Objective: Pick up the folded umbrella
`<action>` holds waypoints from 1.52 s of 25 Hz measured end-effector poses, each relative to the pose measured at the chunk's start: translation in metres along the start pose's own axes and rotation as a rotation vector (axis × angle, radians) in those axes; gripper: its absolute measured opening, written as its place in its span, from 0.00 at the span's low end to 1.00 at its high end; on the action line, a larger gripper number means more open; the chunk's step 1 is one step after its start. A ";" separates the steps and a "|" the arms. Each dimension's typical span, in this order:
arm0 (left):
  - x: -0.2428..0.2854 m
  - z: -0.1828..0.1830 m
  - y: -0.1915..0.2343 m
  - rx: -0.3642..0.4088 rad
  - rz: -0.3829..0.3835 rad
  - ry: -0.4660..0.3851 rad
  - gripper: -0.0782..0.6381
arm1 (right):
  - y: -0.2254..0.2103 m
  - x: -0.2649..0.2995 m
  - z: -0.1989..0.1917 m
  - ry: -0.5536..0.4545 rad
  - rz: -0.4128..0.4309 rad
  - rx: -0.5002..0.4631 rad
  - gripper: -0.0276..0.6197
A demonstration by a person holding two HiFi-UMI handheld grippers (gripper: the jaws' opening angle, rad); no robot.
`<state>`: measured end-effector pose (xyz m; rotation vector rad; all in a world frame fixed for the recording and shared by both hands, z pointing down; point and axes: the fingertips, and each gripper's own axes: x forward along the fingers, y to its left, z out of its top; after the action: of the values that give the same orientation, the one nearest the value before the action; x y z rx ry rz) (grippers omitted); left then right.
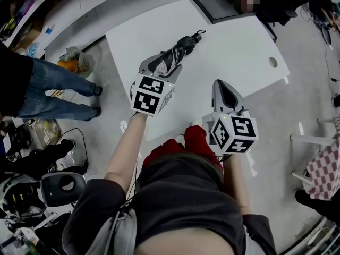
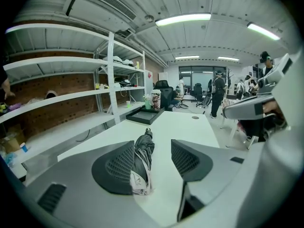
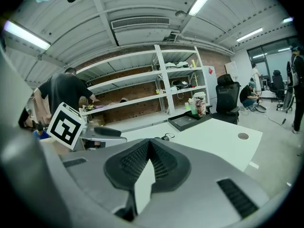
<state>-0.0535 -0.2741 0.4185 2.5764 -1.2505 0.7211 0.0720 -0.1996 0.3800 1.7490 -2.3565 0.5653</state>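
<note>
Folded umbrella [image 1: 172,57] lies on the white table [image 1: 234,47] near its left edge, its near end between the spread jaws of the left gripper [image 2: 152,144]. Right gripper [image 3: 149,144], jaws pressed together and empty, is at the table's near edge.

folded umbrella [image 1: 172,54]: dark grey, pale edge | table [image 1: 239,52]: white | left gripper [image 2: 152,146]: grey; pads [image 2: 114,167]: black, fine grid | marker cube [image 1: 150,94]: white with black squares | tray [image 1: 220,7]: black | jeans [image 1: 50,89]: blue | cloth [image 1: 324,169]: red-white checks
</note>
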 end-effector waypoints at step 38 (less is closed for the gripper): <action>0.119 -0.042 0.043 0.002 -0.014 0.301 0.52 | -0.044 0.110 -0.016 0.188 0.125 0.023 0.07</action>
<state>-0.0383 -0.3671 0.5126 2.3620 -1.1347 1.0594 0.0782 -0.3027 0.4411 1.4928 -2.3468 0.7433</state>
